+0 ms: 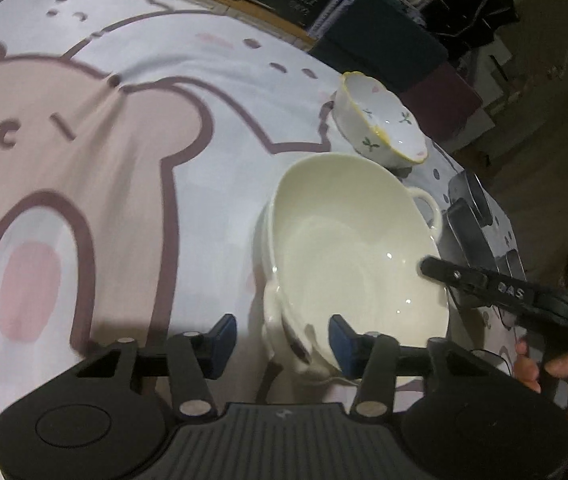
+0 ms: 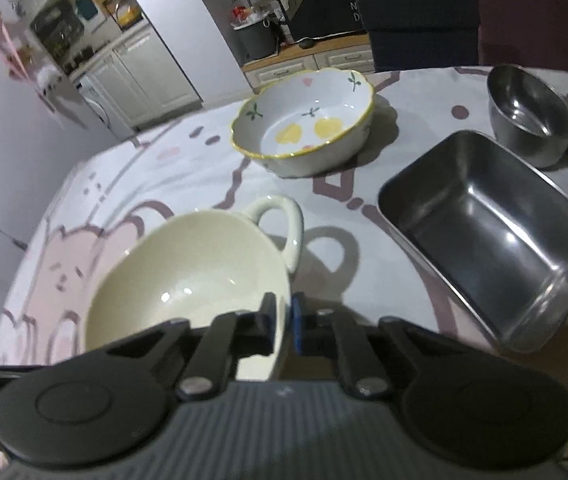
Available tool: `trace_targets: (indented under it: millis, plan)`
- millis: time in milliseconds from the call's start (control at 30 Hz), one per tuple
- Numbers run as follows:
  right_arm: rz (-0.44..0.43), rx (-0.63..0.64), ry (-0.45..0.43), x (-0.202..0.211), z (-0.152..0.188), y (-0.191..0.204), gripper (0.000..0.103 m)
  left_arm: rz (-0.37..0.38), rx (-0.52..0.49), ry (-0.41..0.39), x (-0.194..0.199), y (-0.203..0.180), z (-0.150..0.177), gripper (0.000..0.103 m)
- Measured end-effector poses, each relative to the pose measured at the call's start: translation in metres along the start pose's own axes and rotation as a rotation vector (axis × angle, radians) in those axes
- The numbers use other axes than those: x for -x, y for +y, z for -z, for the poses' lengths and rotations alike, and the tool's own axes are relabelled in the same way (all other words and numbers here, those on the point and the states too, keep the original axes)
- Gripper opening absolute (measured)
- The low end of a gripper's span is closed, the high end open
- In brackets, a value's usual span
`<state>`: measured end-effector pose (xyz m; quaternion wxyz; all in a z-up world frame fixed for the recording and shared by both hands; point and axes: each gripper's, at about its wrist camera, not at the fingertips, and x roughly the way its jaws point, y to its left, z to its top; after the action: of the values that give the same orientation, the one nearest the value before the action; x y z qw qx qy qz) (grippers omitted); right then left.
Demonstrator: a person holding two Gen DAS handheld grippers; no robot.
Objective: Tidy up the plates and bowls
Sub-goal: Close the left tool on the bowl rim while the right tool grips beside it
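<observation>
A worktop [image 2: 188,152] draped in a pale cloth printed with pink cartoon bears carries all the dishes. Largest of them is the rectangular stainless-steel tray [image 2: 492,236], sitting near the worktop's right edge in the right wrist view. Next is the cream ceramic bowl with loop handles [image 2: 188,280], tilted up off the cloth toward the near edge. The right tool [image 2: 283,320] is clamped on this bowl's near rim, one pad inside and one outside the wall. The left tool [image 1: 282,340] stands with its blue pads apart; the bowl's other side, with its handle [image 1: 280,316], lies between them, and whether the pads touch it is hard to tell. A hand [image 1: 552,380] grips the right tool at the lower right of the left wrist view. Beyond the cream bowl, toward the far edge, rests the white scalloped bowl with a yellow rim and painted lemons [image 2: 304,120]. Smallest is the round stainless-steel bowl [image 2: 532,116], by the far right corner, just behind the tray.
</observation>
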<state>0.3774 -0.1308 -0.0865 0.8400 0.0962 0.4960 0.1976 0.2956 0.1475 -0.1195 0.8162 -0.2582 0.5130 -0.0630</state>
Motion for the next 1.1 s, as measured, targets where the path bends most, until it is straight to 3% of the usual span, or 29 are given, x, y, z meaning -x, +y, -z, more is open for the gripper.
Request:
trace_targets:
  millis: [433, 467, 500, 533, 700, 767, 933, 1033, 1100]
  plan:
    - [-0.057, -0.043, 0.144, 0.035, 0.037, -0.004, 0.019, 0.013, 0.089, -0.068, 0.006, 0.019, -0.005, 0.022]
    - [-0.050, -0.046, 0.129, 0.036, 0.035, -0.008, 0.029, 0.016, 0.091, -0.065, 0.005, 0.019, -0.005, 0.020]
    - [-0.031, -0.046, 0.110, 0.037, 0.033, -0.012, 0.045, 0.015, 0.092, -0.065, 0.005, 0.018, -0.005, 0.020]
    - [-0.019, -0.041, 0.086, 0.039, 0.030, -0.016, 0.053, 0.014, 0.091, -0.065, 0.005, 0.018, -0.006, 0.020]
    - [-0.019, -0.047, -0.005, 0.040, 0.007, -0.037, 0.052, 0.026, 0.108, -0.069, 0.008, 0.020, -0.005, 0.018]
    - [-0.025, -0.033, 0.003, 0.038, 0.002, -0.041, 0.051, 0.029, 0.114, -0.072, 0.011, 0.020, -0.005, 0.016]
    - [-0.202, 0.000, 0.057, 0.026, -0.009, -0.044, 0.037, 0.029, 0.120, -0.071, 0.012, 0.020, -0.003, 0.016]
    - [-0.193, 0.059, 0.093, 0.021, -0.010, -0.038, 0.027, 0.034, 0.126, -0.068, 0.012, 0.021, -0.002, 0.017]
    - [-0.202, 0.063, 0.114, 0.015, -0.011, -0.039, 0.026, 0.036, 0.128, -0.066, 0.011, 0.021, -0.001, 0.017]
